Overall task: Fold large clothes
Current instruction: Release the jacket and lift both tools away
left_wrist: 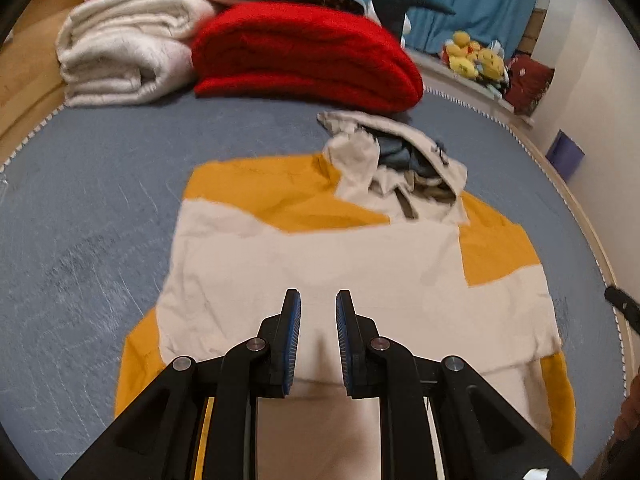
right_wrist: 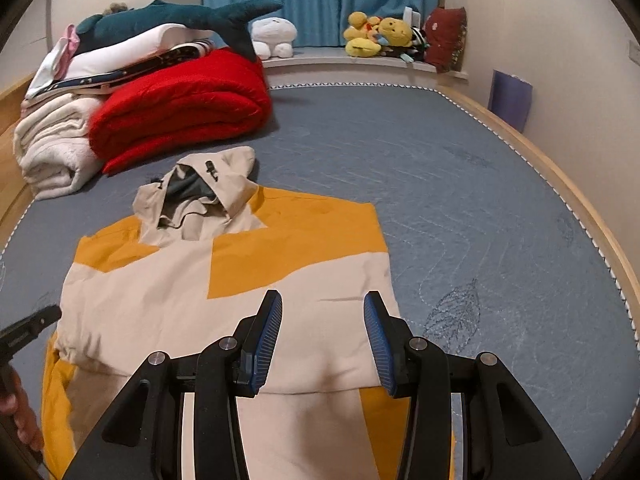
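Observation:
A beige and mustard-yellow hooded jacket lies flat on the grey-blue mattress. Its hood is crumpled at the far end, and the near part is folded over on itself. My left gripper hovers above the beige middle of the jacket, jaws a narrow gap apart with nothing between them. Over the jacket's near right part, my right gripper stands wider open and empty. The left gripper's tip also shows at the edge of the right wrist view, held by a hand.
A folded red blanket and a folded white blanket sit at the mattress's far end, with a stack of bedding and a plush shark on top. Plush toys line the sill. A wooden bed frame rims the mattress.

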`<state>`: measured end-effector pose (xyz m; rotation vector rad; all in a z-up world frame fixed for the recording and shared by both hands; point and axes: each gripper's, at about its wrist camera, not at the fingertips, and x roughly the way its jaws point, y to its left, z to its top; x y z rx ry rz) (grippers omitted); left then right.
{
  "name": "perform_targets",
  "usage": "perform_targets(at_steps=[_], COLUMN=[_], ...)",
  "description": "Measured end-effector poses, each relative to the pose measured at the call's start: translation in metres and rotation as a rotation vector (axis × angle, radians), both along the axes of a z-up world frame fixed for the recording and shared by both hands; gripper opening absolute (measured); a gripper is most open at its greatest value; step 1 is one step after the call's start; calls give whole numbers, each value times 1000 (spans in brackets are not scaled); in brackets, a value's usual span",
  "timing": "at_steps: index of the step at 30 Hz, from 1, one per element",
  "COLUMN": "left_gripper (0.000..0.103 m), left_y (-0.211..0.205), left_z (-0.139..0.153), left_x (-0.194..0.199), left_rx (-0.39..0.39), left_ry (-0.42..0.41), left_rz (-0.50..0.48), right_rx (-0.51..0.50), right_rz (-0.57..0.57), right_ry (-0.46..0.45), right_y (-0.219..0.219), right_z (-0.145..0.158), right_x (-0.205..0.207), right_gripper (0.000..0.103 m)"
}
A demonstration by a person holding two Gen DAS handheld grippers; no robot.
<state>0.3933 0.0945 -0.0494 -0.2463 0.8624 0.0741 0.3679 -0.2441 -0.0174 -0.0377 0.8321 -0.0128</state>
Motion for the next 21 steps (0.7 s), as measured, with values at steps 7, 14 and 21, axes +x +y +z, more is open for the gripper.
perform_targets(at_steps=[7, 14, 21], left_gripper=[16, 16, 16], left_y=[-1, 1, 1], left_z=[34, 57, 43], left_x=[19, 123, 237], left_rx=[2, -15, 2], left_ry=[-50, -29, 52], left_rz=[6, -9, -55], right_rx=[38, 33, 34], right_rz=[27, 4, -27], right_ry=[21, 39, 81], right_y=[-2, -16, -26], right_z=[1, -1, -10], right_x=[8, 16, 33], right_gripper=[44, 25, 25])
